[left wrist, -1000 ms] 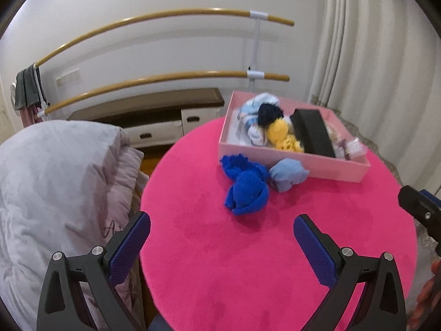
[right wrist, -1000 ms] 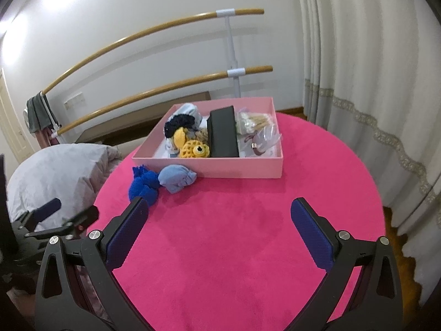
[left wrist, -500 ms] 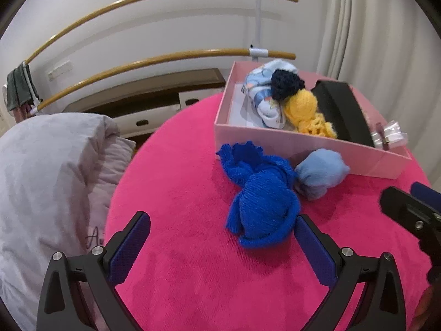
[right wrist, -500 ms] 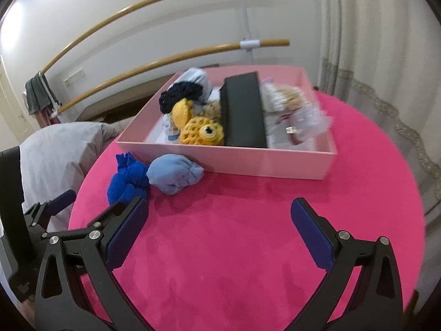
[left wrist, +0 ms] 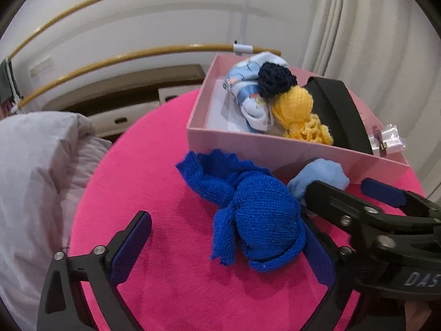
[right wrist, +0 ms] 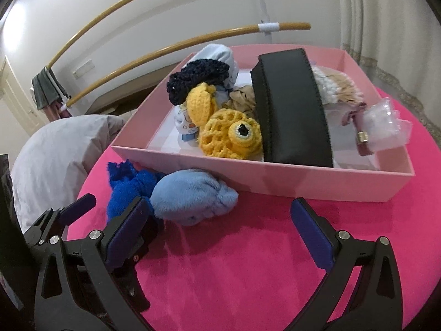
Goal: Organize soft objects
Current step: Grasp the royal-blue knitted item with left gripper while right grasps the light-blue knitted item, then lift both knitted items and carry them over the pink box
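both grippers low over the pink table, at the two bundles beside the box

left gripper [left wrist: 220, 245] jaws spread, just been closing a little, with the royal blue knit bundle [left wrist: 259, 215] between them; right gripper [right wrist: 220, 229] jaws spread beside the pale blue bundle [right wrist: 190, 198]; both bundles lie on the round pink table [right wrist: 248, 275] against the pink box [right wrist: 275, 179]
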`<state>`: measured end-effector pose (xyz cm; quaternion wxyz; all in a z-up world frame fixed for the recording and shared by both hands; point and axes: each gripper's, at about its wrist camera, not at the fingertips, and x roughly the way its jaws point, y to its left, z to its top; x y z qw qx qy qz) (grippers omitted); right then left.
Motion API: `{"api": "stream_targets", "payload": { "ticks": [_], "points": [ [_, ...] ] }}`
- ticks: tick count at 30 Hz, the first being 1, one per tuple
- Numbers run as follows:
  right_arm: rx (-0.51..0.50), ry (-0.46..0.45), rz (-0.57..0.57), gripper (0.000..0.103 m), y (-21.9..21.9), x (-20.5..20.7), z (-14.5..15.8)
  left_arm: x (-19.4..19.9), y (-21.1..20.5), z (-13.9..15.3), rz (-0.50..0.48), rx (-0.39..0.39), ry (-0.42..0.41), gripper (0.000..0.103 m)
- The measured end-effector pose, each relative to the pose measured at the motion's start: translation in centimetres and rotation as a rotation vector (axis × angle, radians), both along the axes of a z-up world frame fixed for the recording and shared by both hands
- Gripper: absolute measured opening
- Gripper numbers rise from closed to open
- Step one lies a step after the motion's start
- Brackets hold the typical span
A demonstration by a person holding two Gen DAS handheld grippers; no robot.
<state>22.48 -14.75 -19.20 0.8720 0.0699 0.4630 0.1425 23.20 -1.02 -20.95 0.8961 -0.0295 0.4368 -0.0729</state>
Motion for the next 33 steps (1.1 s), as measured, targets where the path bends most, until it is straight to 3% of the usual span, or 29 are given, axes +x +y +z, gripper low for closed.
{"api": "stream_targets", "payload": {
  "ticks": [6, 8, 9, 14, 19, 22, 27, 33],
  "points": [
    [0.023, 0.010, 0.007, 0.092, 1.0, 0.8, -1.0, 0.3, 0.6, 0.0, -0.001, -0.034, 0.004, 0.089],
    [0.064, 0.003, 0.019, 0.070, 0.8, 0.6, -0.9, 0.1, 0.7, 0.0, 0.002, -0.036, 0.000, 0.085],
    [0.089, 0.004, 0.030, 0.049, 0.7, 0.5, -0.9, 0.1, 0.7, 0.0, 0.003, -0.036, -0.001, 0.084],
    [0.086, 0.003, 0.033, 0.046, 0.2, -0.3, -0.5, -0.4, 0.8, 0.3, 0.009, -0.043, -0.009, 0.071],
    [0.078, -0.003, 0.004, 0.046, -1.5, -1.9, -0.1, -0.7, 1.2, 0.5, 0.011, -0.058, -0.018, 0.045],
    [0.073, -0.002, -0.012, 0.046, -2.4, -2.9, 0.0, -0.9, 1.5, 0.7, 0.019, -0.072, -0.021, 0.035],
    [0.071, 0.004, -0.030, 0.046, -3.9, -4.9, 0.0, -1.9, 1.6, 1.0, 0.022, -0.074, -0.031, 0.027],
    [0.073, 0.001, -0.051, 0.046, -5.7, -7.1, 0.4, -4.7, 0.9, 1.6, -0.002, -0.076, -0.037, 0.027]
  ]
}}
